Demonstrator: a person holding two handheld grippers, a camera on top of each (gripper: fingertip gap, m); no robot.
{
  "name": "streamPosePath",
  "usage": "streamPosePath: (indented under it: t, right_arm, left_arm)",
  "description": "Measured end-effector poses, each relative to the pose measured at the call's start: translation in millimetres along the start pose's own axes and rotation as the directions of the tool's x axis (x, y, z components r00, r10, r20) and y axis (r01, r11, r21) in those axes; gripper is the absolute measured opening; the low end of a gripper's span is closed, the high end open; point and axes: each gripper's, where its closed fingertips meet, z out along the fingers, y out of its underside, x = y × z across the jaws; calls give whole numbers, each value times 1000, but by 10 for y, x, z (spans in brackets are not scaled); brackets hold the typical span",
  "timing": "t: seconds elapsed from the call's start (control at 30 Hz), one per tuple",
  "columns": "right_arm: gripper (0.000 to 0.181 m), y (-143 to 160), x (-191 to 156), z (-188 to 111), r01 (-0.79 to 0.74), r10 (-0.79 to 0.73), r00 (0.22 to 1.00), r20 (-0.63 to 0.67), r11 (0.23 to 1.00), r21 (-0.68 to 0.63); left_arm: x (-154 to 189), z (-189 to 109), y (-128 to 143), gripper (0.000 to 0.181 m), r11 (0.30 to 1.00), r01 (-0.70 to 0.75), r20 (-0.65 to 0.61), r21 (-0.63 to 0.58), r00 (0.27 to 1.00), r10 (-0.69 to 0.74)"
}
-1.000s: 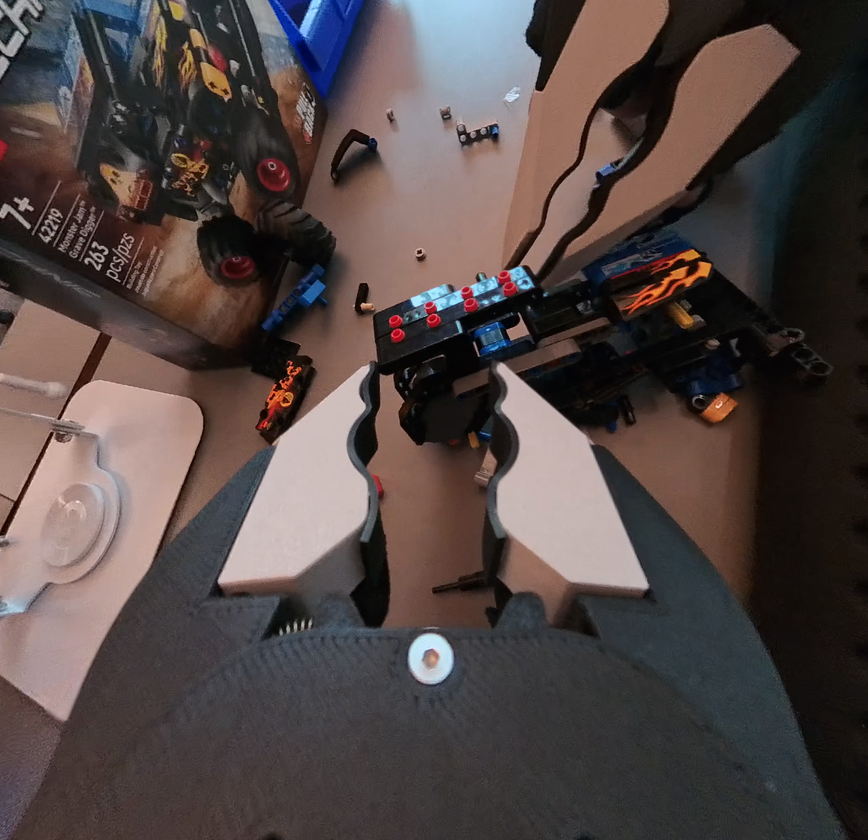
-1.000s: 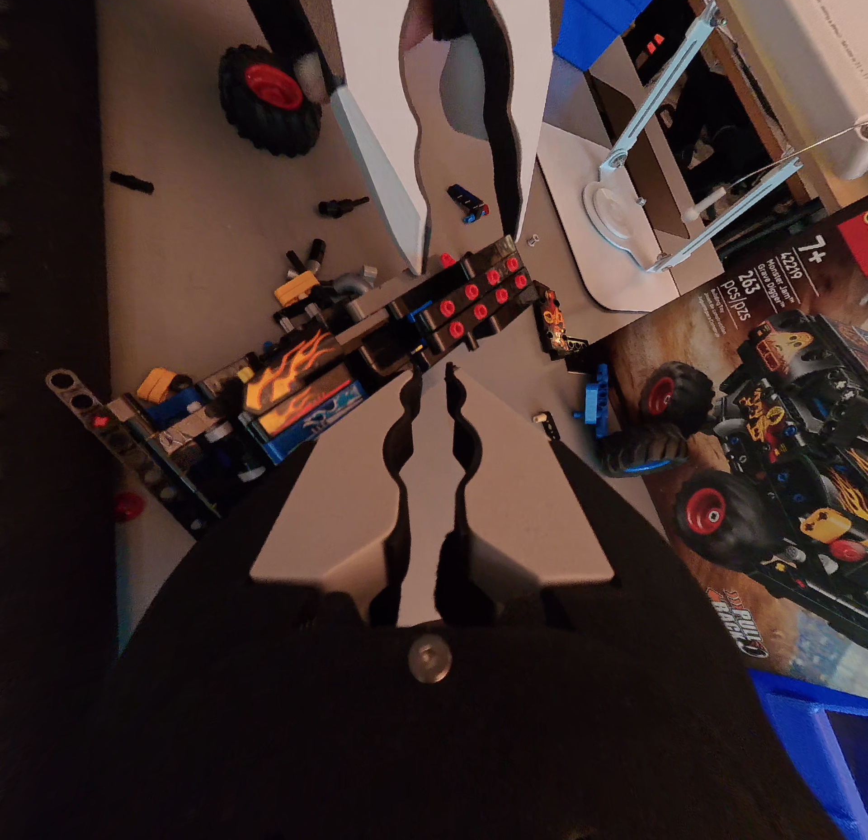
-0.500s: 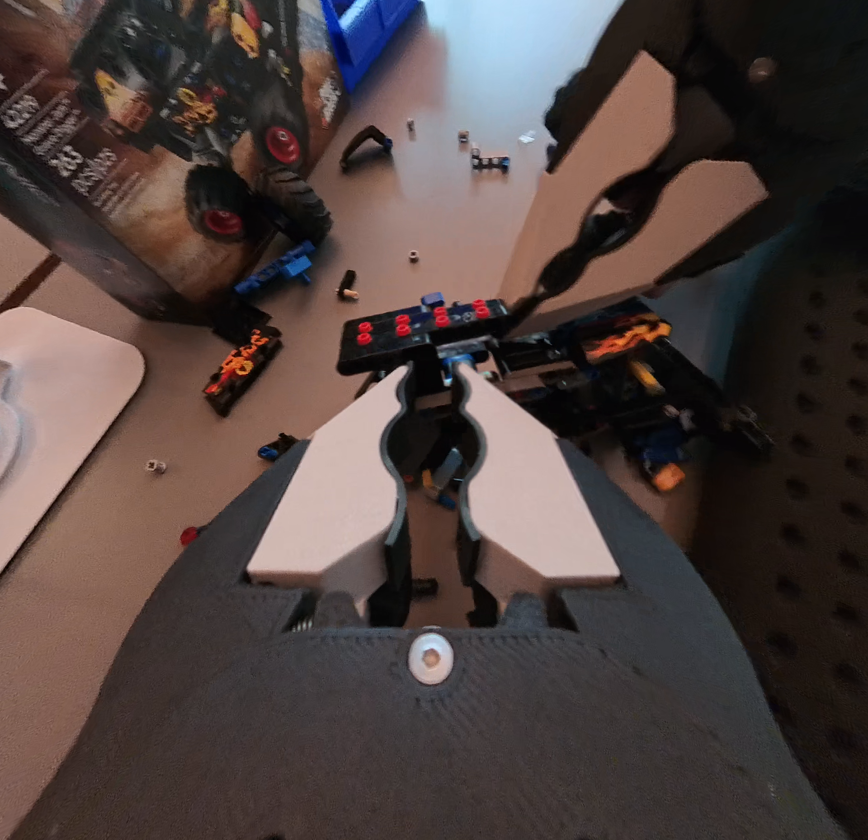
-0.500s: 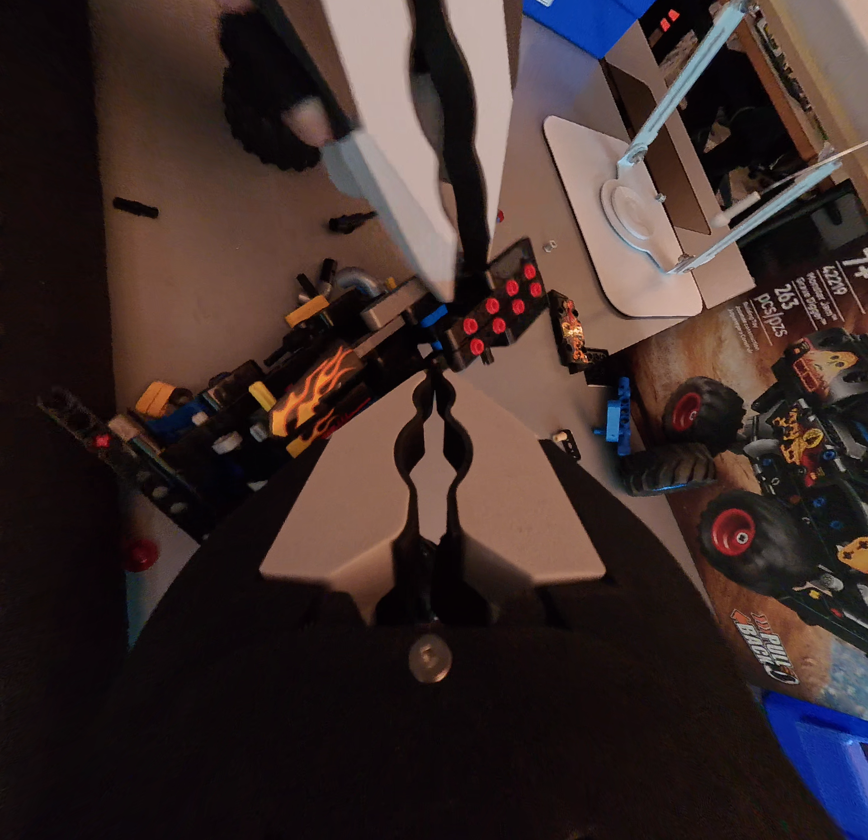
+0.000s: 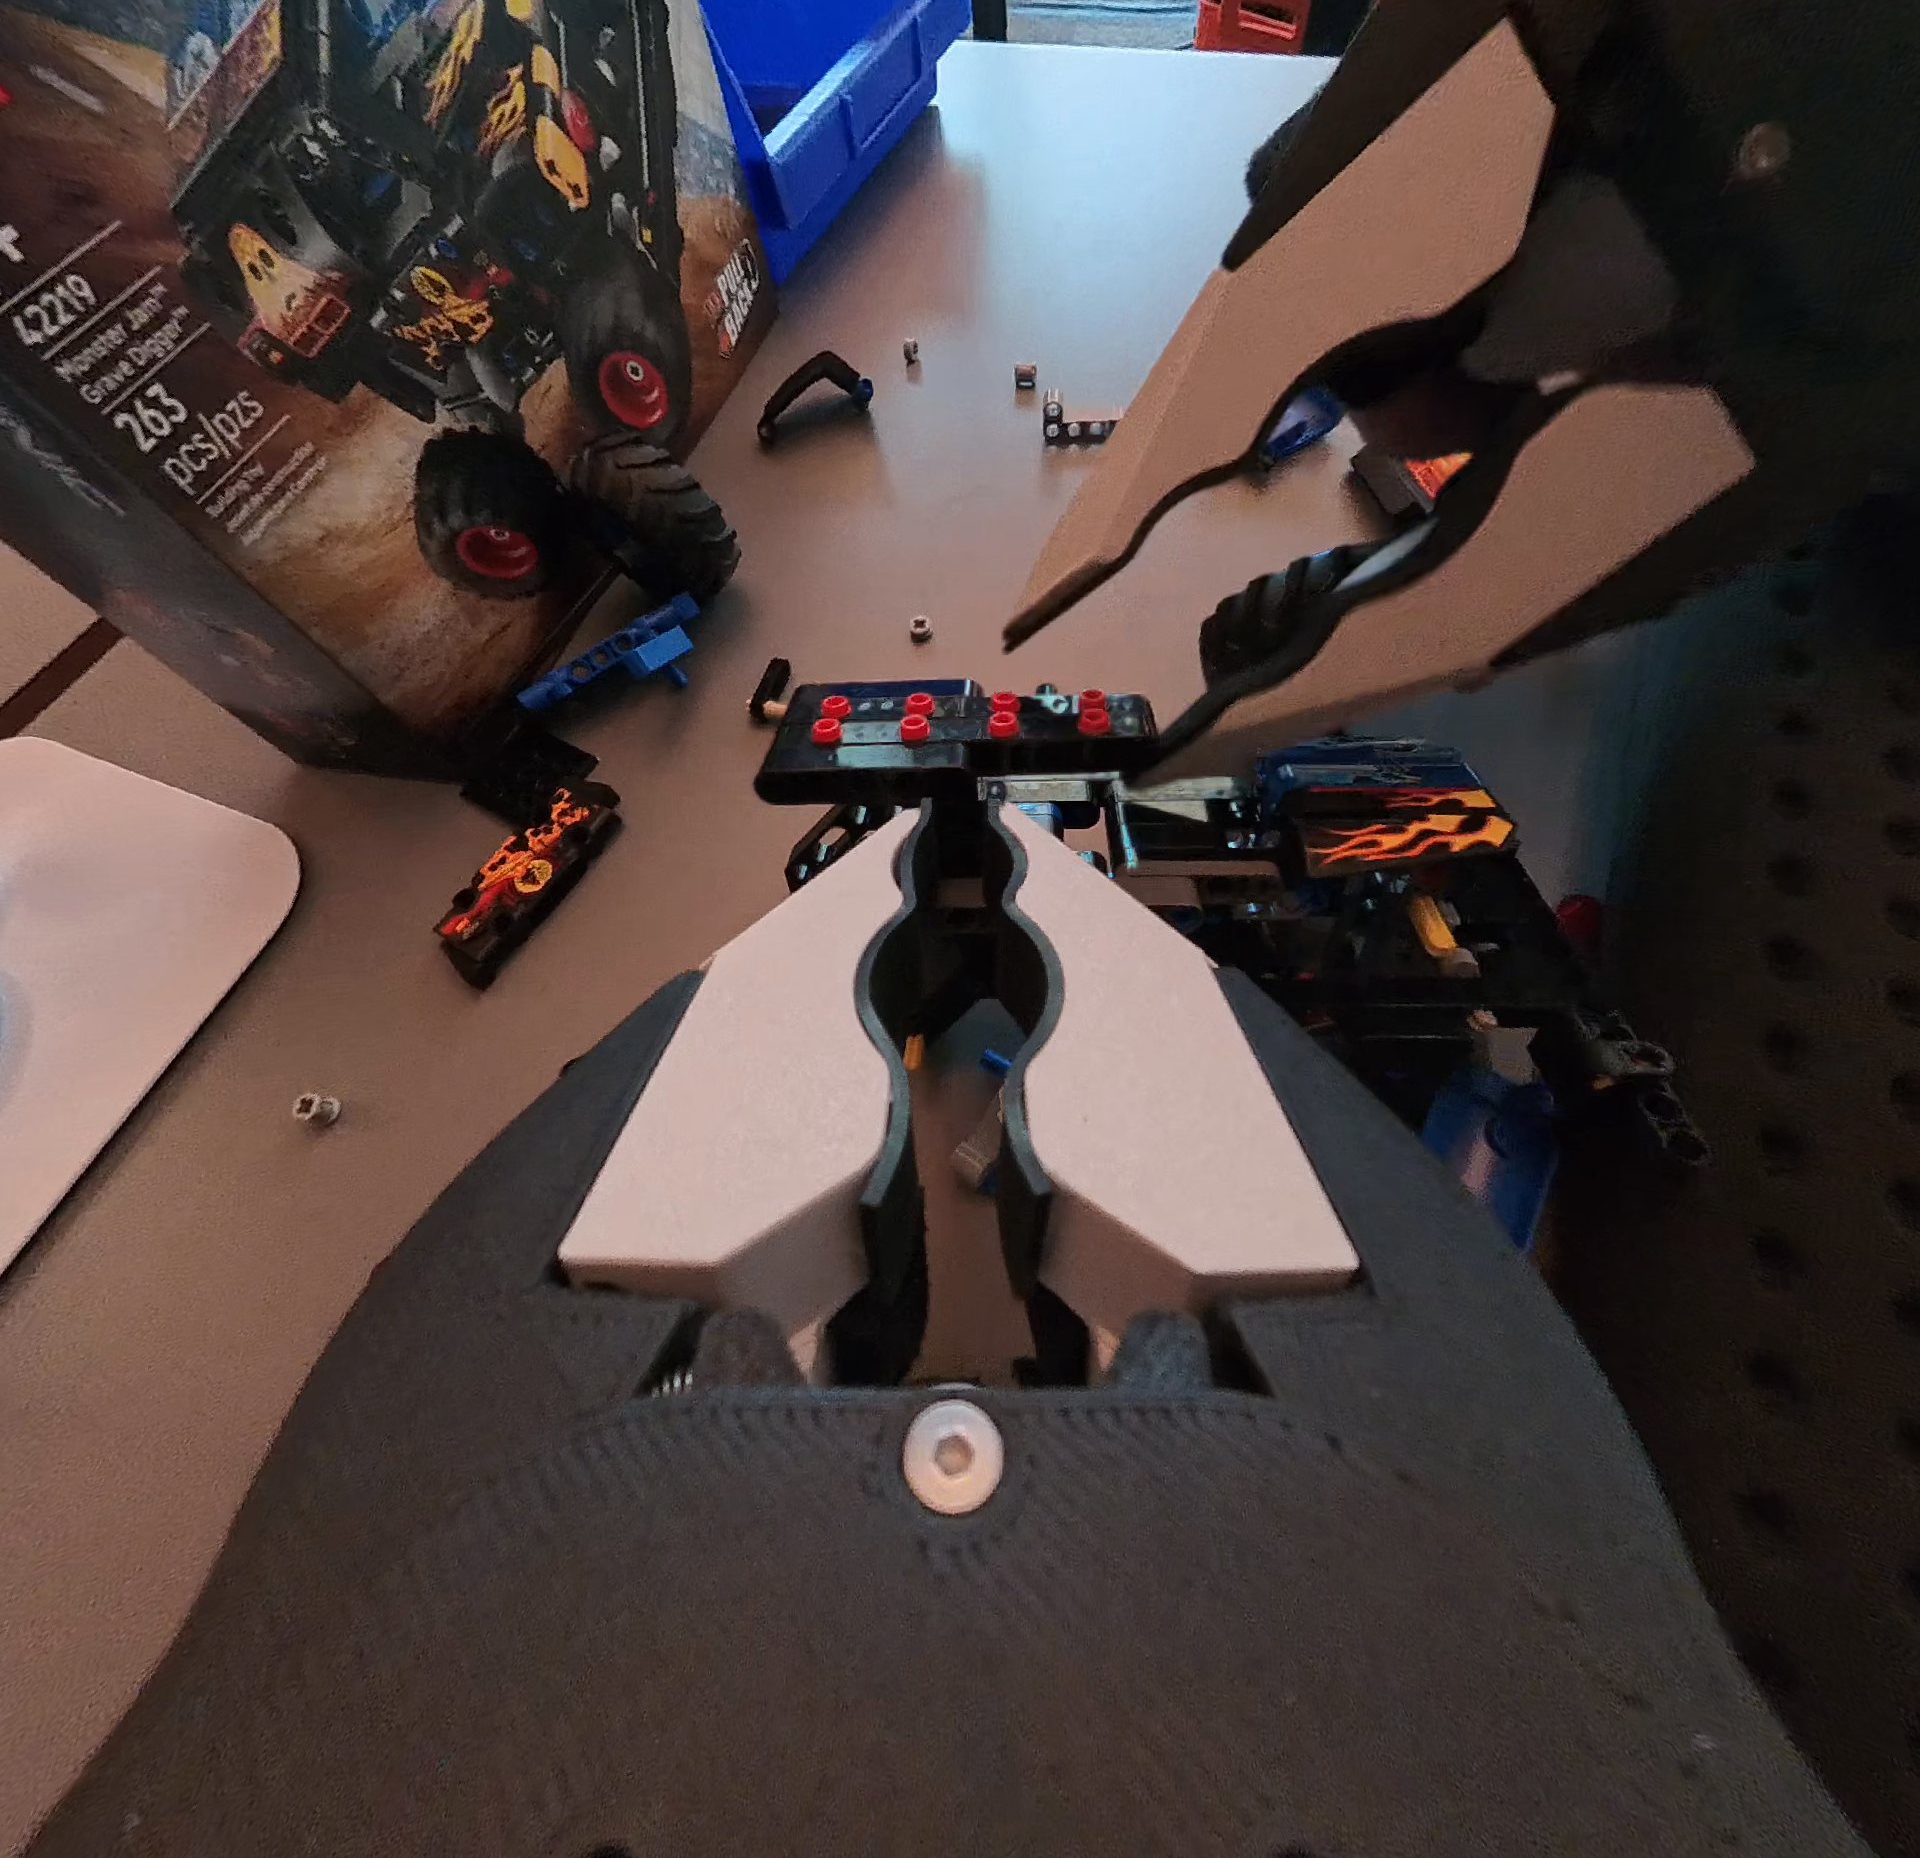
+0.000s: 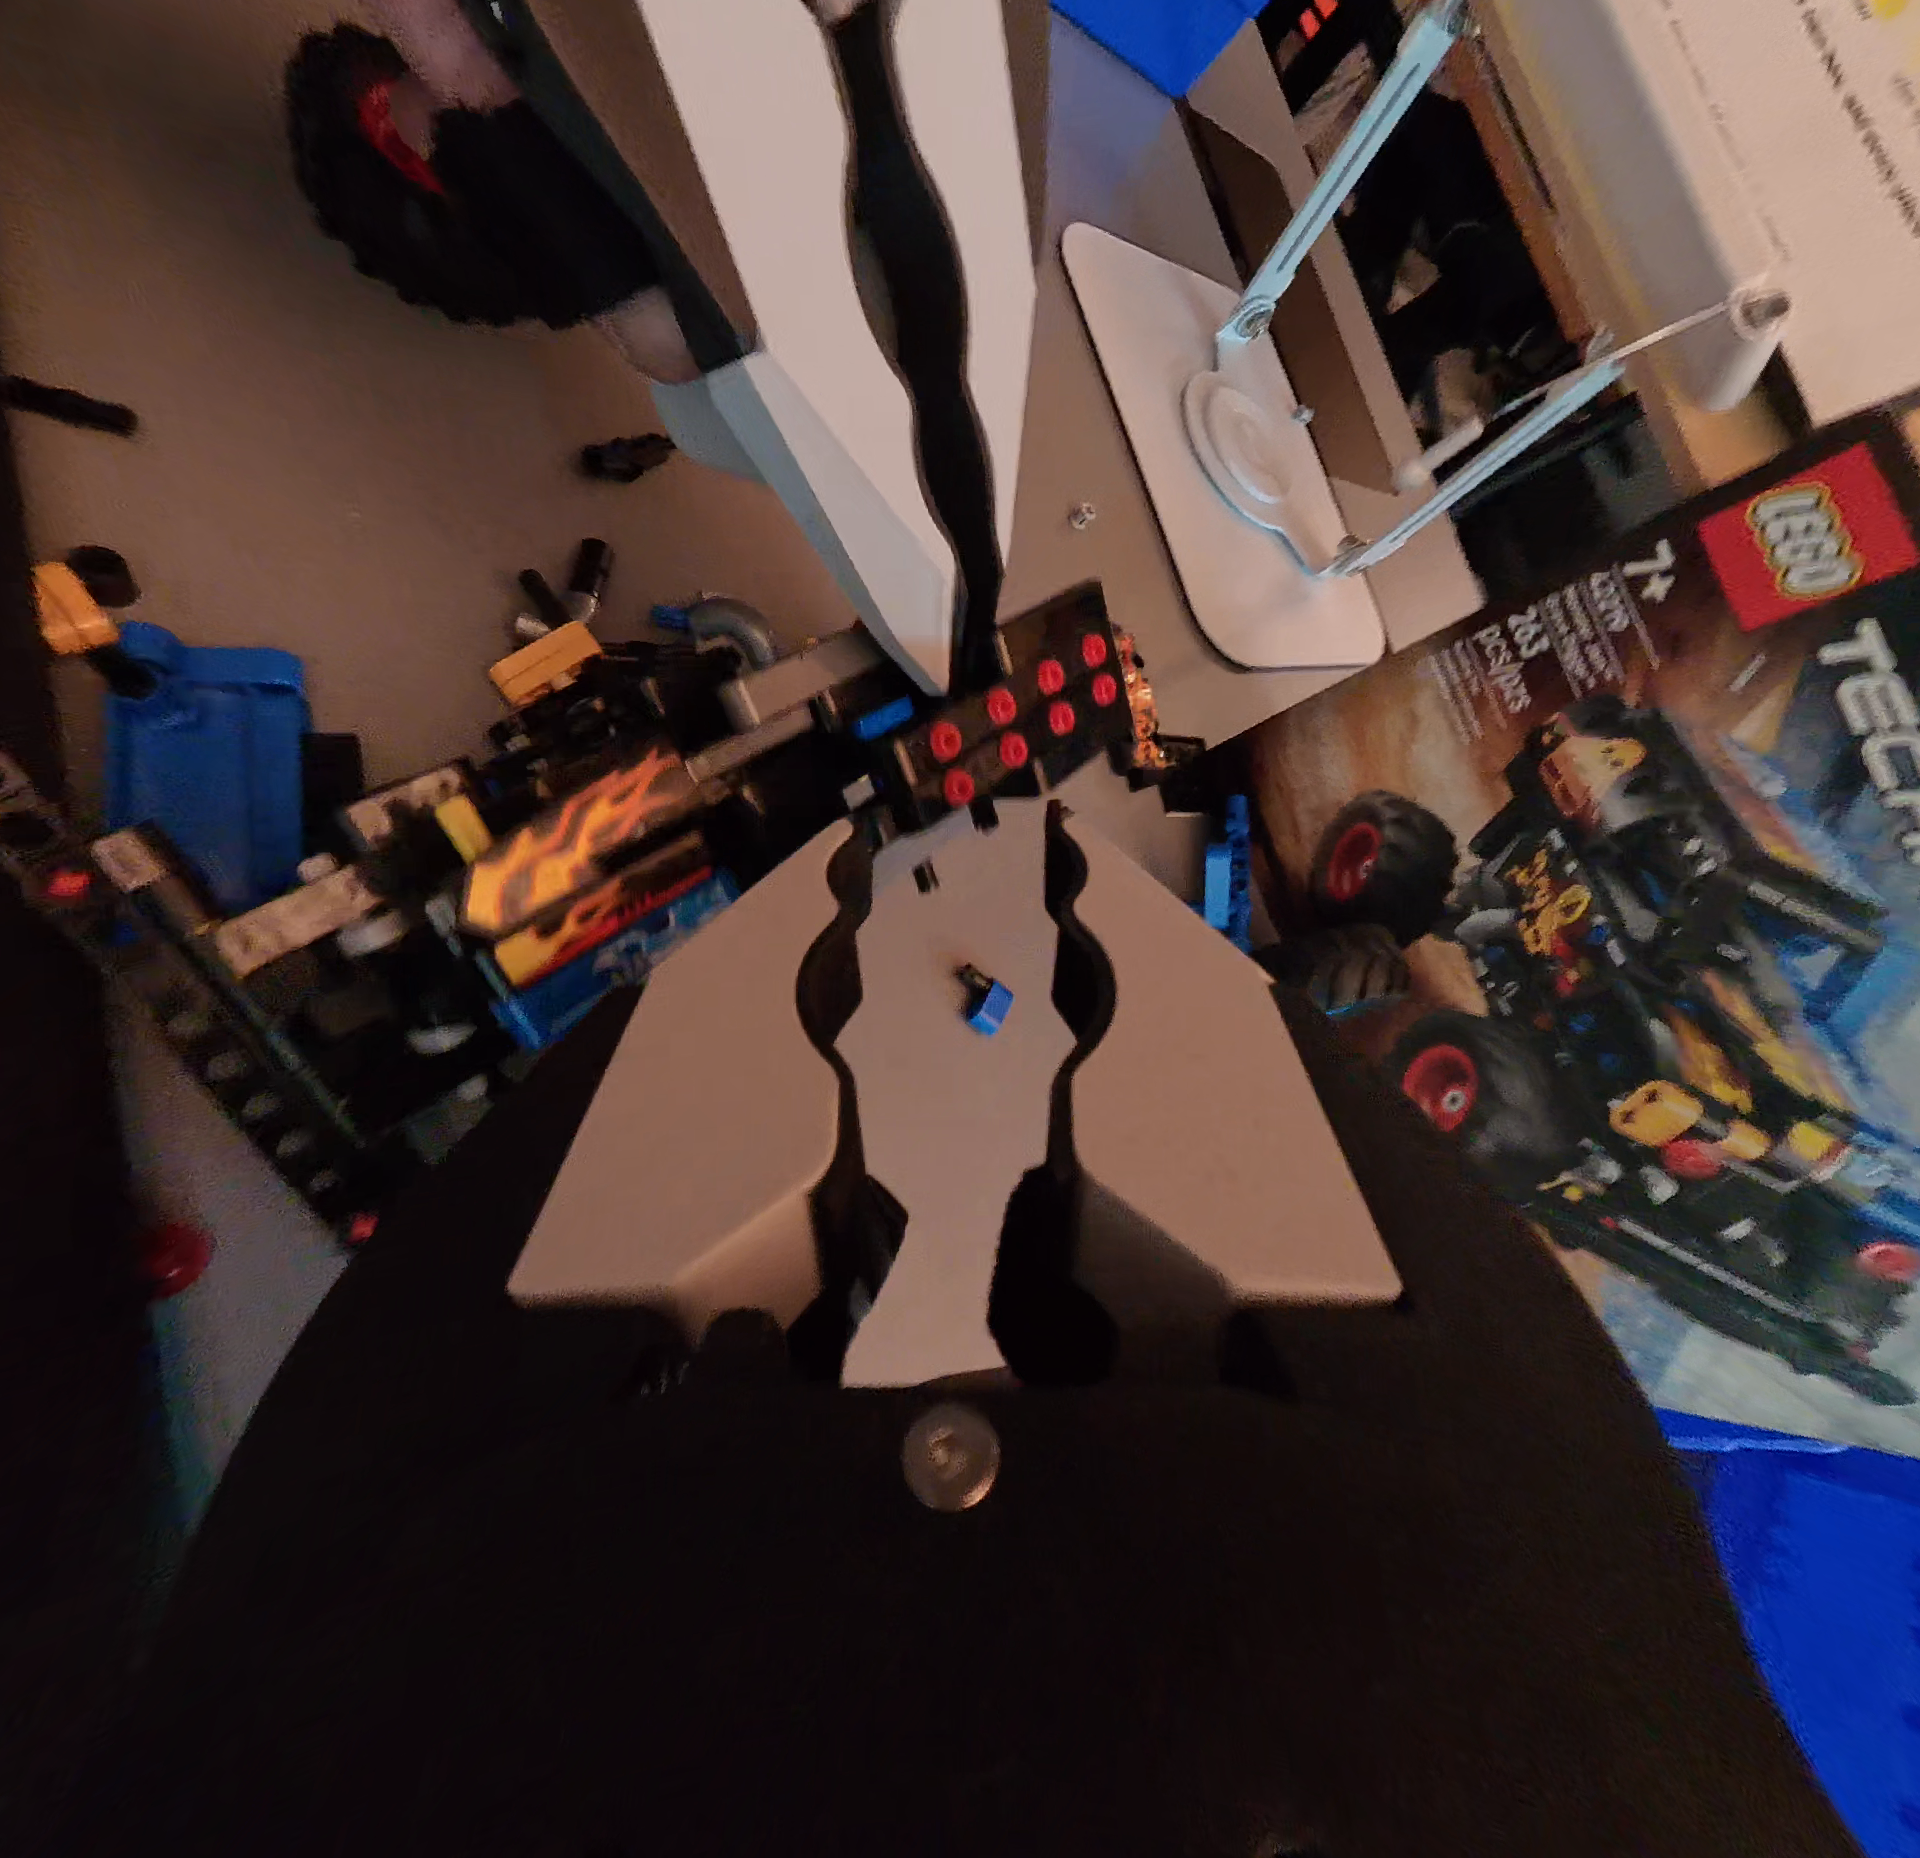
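Here the left tool (image 5: 961,821) pinches the black end of the toy truck (image 5: 1039,759) on the surface (image 5: 987,250); the right tool (image 6: 956,821) is spread, empty, its tips just beside the truck's red-studded part; a blue piece (image 6: 985,1000) lies between its fingers; box (image 5: 312,302) and blue bin (image 5: 831,94) stand beyond.

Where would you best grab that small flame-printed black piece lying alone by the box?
Probably across its two long edges, coming from straight above. The flame-printed piece lies flat on the table, narrow and elongated, with bare surface along both long sides for the fingers.
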Motion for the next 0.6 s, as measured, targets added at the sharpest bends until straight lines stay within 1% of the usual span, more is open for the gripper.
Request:
streamPosePath:
  t: [0.07,0.13,0.2,0.3,0.37,0.43,0.5,0.57,0.6]
  right_arm:
    - [30,-59,-1,67,56,-57,997,-46,998,-7]
    - [24,-60,49,118,69,-71,994,-80,997,-30]
    - [20,-38,82,138,105,-111,987,-114,993,-60]
    - [19,3,122,150,150,-166,974,-157,983,-109]
    - [20,-16,160,129,174,-194,962,-192,978,-117]
    - [20,-20,167,139,186,-215,952,-219,972,-143]
    - [18,22,193,160,195,-239,942,-234,961,-194]
    - [16,61,206,181,168,-211,950,-229,967,-193]
    - [15,75,211,180,157,-199,953,-227,970,-187]
  left_arm:
    - [21,27,-18,4,1000,-17,4,-5,1000,17]
    - [-15,45,-26,5,999,-39,30,-10,999,39]
    - [-42,75,-32,6,1000,-17,25,-3,1000,17]
    - [-66,118,-51,6,1000,-17,15,-4,1000,17]
    - [-77,136,-76,6,999,-53,37,-5,998,53]
    - [-92,149,-85,5,997,-79,53,-10,995,79]
    - [-109,169,-89,5,997,-73,60,4,996,72]
    - [-113,177,-83,4,997,-76,57,12,996,75]
    - [-104,181,-88,4,998,-54,44,28,998,53]
